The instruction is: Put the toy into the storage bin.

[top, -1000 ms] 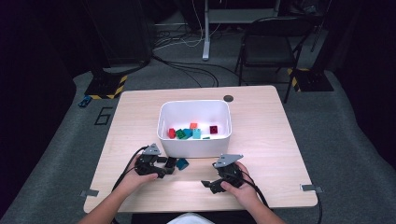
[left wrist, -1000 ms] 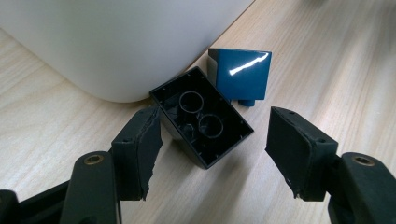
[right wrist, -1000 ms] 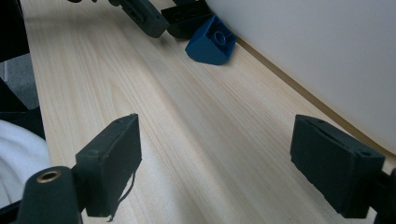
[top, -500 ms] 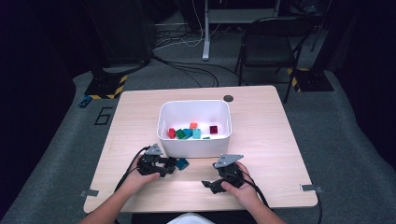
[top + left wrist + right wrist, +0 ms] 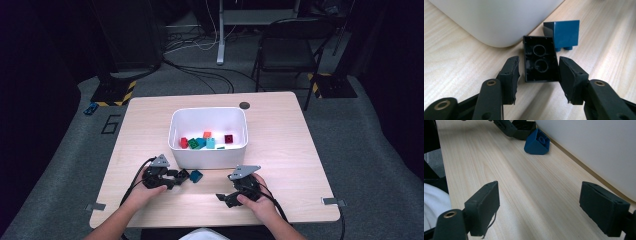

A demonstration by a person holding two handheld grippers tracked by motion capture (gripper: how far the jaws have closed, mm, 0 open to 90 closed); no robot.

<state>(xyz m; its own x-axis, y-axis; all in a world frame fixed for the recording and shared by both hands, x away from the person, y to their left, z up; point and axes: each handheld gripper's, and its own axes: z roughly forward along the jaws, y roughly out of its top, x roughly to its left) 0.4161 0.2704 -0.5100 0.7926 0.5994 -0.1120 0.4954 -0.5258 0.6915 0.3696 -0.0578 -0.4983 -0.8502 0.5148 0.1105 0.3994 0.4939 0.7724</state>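
Wooden table (image 5: pixel 280 150) at a dark workstation: black brick about to be picked up.
High view: left gripper (image 5: pixel 181 176) sits at seven o'clock of the white bin (image 5: pixel 208 155). Left gripper view: jaws have just been closing around the black brick (image 5: pixel 540 60), small gaps remaining, so pickup looks imminent. Right gripper view: right gripper (image 5: pixel 549 206) gapes, holding nothing.

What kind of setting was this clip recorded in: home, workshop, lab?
Most likely a lab or recording studio: a lone wooden table ringed by dark curtains, cables trailing across grey carpet, and hazard-striped stand bases. A white bin of toy bricks looks like a staged test setup.
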